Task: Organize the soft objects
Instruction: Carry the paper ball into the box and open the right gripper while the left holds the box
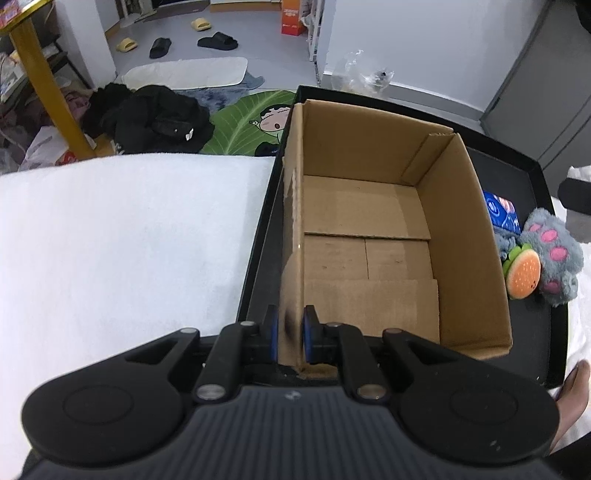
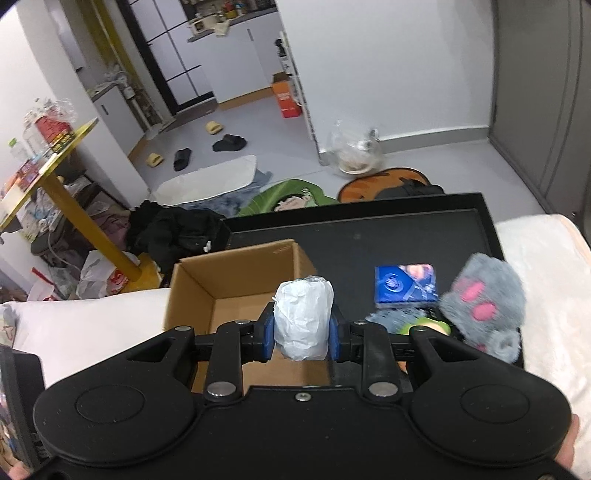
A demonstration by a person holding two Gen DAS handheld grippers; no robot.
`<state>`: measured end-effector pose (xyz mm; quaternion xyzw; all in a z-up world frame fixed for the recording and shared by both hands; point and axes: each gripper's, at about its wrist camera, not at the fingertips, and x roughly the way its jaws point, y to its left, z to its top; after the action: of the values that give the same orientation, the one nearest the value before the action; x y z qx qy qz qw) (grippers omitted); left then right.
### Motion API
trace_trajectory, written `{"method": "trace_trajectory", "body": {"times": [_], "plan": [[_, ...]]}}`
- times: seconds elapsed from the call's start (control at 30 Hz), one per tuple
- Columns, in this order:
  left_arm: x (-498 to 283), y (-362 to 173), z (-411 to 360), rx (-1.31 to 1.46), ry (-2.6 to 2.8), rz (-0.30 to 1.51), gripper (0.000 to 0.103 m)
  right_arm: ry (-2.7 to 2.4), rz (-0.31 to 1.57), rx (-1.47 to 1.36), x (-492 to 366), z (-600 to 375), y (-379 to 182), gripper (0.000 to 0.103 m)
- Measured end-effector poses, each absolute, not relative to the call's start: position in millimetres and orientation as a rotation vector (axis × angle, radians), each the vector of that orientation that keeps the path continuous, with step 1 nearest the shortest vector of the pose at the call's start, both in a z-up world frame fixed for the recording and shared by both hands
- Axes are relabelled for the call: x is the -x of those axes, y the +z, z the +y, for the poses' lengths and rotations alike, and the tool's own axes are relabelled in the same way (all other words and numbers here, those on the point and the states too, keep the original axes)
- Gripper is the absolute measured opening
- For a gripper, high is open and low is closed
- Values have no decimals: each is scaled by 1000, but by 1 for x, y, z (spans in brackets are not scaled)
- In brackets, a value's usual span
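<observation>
Cardboard box point(image 1: 369, 236), empty, sits with its near-left wall clamped by the left gripper point(image 1: 290, 332). Grey paw plush point(image 2: 484, 302) lies right of the right gripper point(image 2: 302, 332), which squeezes a white wrapped roll point(image 2: 303, 319) above the box.

Black slippers point(image 1: 217, 40) lie near yellow slippers point(image 1: 200, 24).

The open brown cardboard box point(image 1: 373, 236) sits in the shallow black tray point(image 1: 517, 162). At its three o'clock lie the round burger-shaped plush point(image 1: 523, 274) and grey paw-shaped plush point(image 1: 554, 254), touching; a blue rectangular packet point(image 1: 501, 213) behind them.
</observation>
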<state>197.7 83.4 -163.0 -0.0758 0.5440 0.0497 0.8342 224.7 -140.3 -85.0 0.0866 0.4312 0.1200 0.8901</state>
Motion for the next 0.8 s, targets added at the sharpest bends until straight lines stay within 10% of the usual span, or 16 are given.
{"method": "trace_trajectory", "body": {"times": [0.6, 0.8], "plan": [[-192, -161, 100, 257, 140, 1077, 10, 392, 916, -168, -248, -70, -93, 29], [-194, -163, 103, 272, 141, 1074, 10, 401, 884, -167, -251, -60, -86, 59]]}}
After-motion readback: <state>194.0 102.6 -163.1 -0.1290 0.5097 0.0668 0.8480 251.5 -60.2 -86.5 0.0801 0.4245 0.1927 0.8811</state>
